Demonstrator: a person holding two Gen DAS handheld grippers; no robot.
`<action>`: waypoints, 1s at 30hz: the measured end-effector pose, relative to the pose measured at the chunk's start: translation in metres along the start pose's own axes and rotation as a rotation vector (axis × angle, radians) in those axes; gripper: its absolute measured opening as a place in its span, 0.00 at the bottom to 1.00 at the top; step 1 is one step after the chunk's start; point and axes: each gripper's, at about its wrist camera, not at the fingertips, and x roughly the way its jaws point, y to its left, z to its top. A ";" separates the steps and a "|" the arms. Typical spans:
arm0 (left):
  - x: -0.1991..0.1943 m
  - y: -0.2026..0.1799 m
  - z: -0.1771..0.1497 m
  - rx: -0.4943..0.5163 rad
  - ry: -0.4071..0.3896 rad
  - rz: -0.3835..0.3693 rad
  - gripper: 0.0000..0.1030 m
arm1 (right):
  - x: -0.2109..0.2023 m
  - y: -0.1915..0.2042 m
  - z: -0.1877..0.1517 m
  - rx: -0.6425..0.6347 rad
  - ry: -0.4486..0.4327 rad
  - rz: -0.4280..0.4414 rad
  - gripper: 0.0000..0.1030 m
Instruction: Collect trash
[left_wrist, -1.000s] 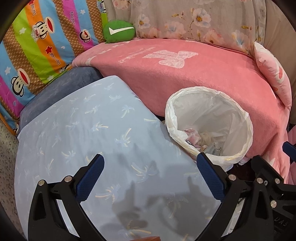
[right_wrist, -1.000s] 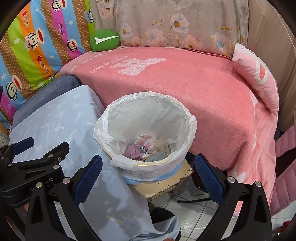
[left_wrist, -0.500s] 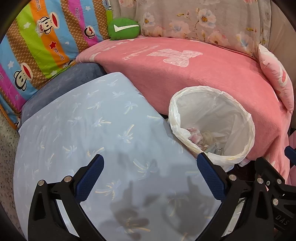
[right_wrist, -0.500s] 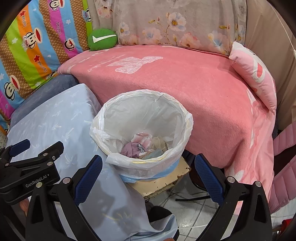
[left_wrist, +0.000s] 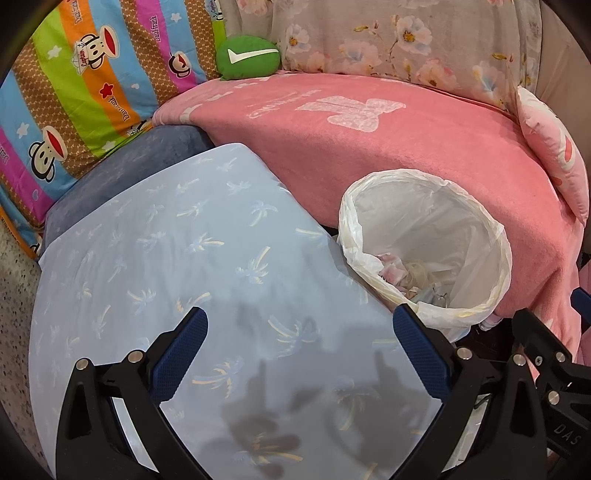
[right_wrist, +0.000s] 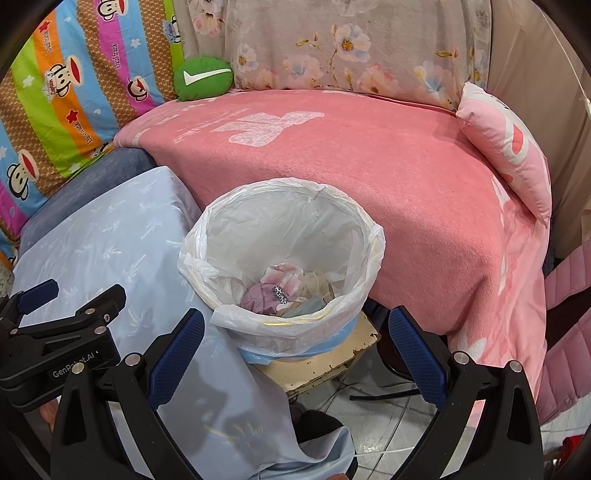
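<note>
A round trash bin lined with a white plastic bag (right_wrist: 284, 206) stands on a worn board between the blue-covered table and the pink sofa; it also shows in the left wrist view (left_wrist: 424, 221). Crumpled trash (right_wrist: 288, 291) lies at its bottom. My left gripper (left_wrist: 299, 332) is open and empty above the light blue tablecloth (left_wrist: 166, 258), left of the bin. My right gripper (right_wrist: 295, 328) is open and empty, just in front of the bin's near rim. The left gripper's body shows at the left of the right wrist view (right_wrist: 62, 332).
A pink blanket (right_wrist: 369, 166) covers the sofa behind the bin. A green cushion (right_wrist: 203, 77), a striped monkey-print quilt (right_wrist: 66, 85) and a pink pillow (right_wrist: 506, 147) lie around it. Tiled floor with a cable (right_wrist: 384, 397) shows below the bin.
Both views have shifted slightly; the bin sits a little lower and closer in the right wrist view. Both grippers stay open and empty.
</note>
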 end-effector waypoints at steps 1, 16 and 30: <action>0.000 0.000 0.000 0.001 -0.001 0.001 0.94 | 0.000 0.000 0.000 0.000 0.000 0.000 0.95; 0.002 0.001 -0.002 -0.002 0.003 0.001 0.93 | 0.002 -0.001 -0.001 -0.001 0.003 -0.002 0.95; -0.001 -0.002 0.000 -0.001 -0.008 0.014 0.93 | 0.003 0.000 -0.001 0.003 0.001 -0.003 0.95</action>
